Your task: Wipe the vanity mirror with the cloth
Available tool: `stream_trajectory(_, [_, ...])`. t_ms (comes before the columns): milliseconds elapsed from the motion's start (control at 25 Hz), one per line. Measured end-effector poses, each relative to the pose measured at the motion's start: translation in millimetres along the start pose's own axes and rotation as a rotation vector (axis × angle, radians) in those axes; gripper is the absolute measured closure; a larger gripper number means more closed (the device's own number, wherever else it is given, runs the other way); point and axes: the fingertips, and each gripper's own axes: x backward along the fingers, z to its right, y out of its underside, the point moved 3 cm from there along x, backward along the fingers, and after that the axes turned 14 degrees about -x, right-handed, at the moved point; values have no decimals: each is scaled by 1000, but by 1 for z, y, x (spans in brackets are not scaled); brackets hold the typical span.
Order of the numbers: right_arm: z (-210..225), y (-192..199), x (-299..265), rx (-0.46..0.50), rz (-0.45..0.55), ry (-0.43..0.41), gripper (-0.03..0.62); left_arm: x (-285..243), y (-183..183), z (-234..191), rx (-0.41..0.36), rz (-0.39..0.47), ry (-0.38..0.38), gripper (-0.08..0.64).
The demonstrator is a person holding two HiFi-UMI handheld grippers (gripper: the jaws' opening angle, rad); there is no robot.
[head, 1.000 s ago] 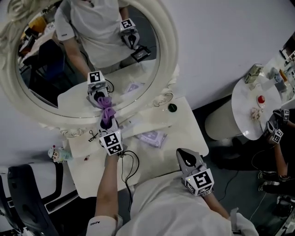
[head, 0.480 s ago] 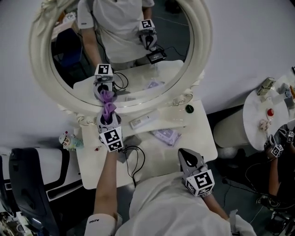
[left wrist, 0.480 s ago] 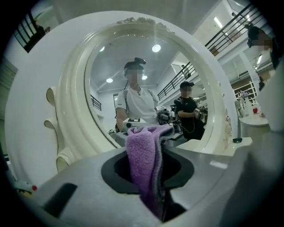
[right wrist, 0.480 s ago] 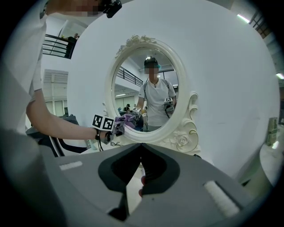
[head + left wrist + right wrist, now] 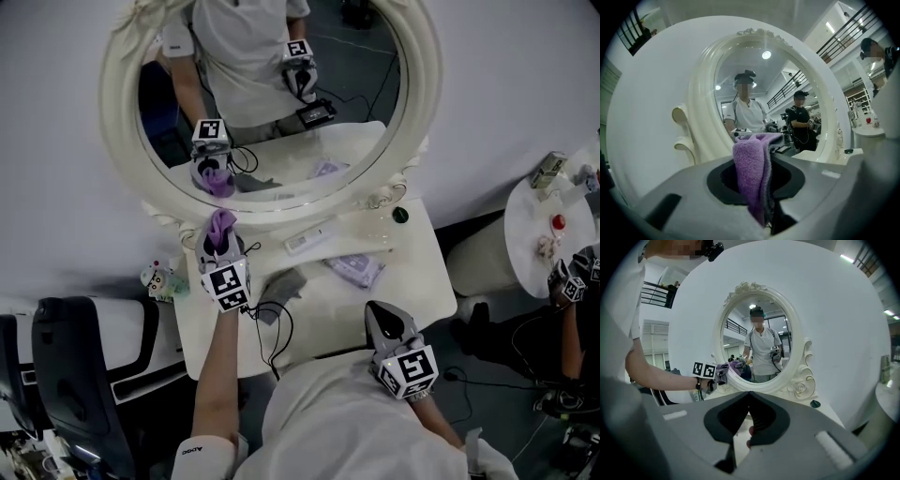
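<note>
The oval vanity mirror (image 5: 272, 103) in its white carved frame (image 5: 424, 103) stands at the back of the white vanity table (image 5: 422, 291). My left gripper (image 5: 217, 240) is shut on the purple cloth (image 5: 221, 225) just in front of the frame's lower left rim, apart from the glass. In the left gripper view the cloth (image 5: 751, 168) hangs folded between the jaws, with the mirror (image 5: 768, 93) ahead. My right gripper (image 5: 378, 317) is shut on nothing, low at the table's front right near my body. The right gripper view shows its jaws (image 5: 750, 401) closed and the mirror (image 5: 757, 343) farther off.
On the table lie a purple packet (image 5: 354, 270), a long white object (image 5: 309, 239), a dark green round thing (image 5: 400, 215), a grey item (image 5: 281, 286) with a cable and a small figurine (image 5: 159, 278). A black chair (image 5: 66, 375) stands left, a round white table (image 5: 548, 225) and another person (image 5: 574, 281) right.
The purple cloth was against the lower glass, joined to its reflection; now my left gripper has drawn it back to the frame's lower rim. The head view has shifted. The right gripper stayed put.
</note>
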Motion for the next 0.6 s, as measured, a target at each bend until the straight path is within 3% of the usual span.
stream_trajectory(200, [-18, 6, 1, -33, 19, -16, 584, 38, 27, -36, 77, -56, -57, 466])
stream_trajectory(600, [-79, 24, -26, 2, -55, -183, 584, 163, 79, -88, 92, -145, -149, 466])
